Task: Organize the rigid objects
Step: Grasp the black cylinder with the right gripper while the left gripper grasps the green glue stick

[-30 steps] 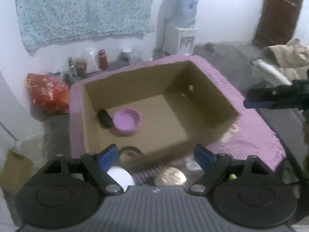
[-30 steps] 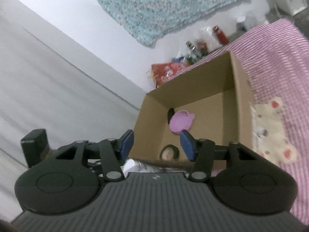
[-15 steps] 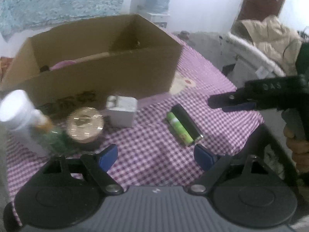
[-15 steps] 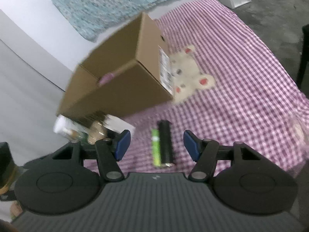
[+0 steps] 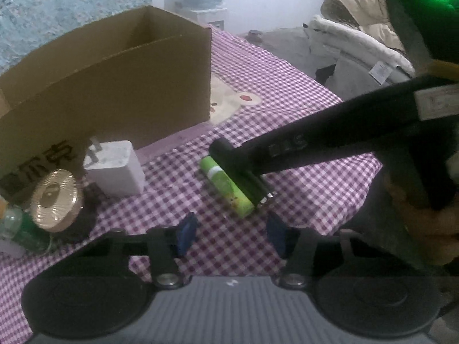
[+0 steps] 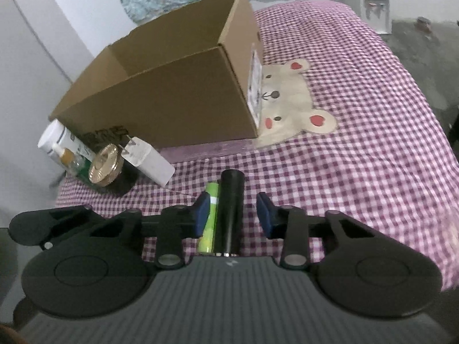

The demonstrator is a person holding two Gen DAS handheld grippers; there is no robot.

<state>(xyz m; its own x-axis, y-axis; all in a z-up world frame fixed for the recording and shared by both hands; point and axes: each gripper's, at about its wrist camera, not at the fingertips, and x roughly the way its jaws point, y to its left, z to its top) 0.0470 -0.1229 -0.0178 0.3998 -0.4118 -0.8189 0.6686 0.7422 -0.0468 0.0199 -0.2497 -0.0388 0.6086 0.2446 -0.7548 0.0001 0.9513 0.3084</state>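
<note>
**Right jaws closing around the two cylinders on the bed**

While the jaws of the right gripper (image 6: 231, 215) have just been closing, the black cylinder (image 6: 229, 215) and the green tube (image 6: 210, 218) lie side by side between them. The left blue pad is at, or almost at, the green tube; the other pad stands apart from the black cylinder, so I judge that nothing is gripped yet. The left gripper (image 5: 231, 233) hovers near the same pair. Its jaws have also just been closing, but they are part open and hold nothing; only the checked bedcover (image 6: 358, 143) shows between them.

To do this step well, the right jaws should take one thing at a time. If both are squeezed together, one round body may roll or slip out. Centring on the black cylinder alone, with the pads across its width, looks safer. The left gripper should keep clear, because the two tools are close.

Further out, just in front of the open cardboard box (image 6: 172, 91), wait the white charger (image 6: 149, 162), the gold-lidded jar (image 6: 103, 164) and a white bottle (image 6: 61, 142). The box seems the place for all of them.
</note>
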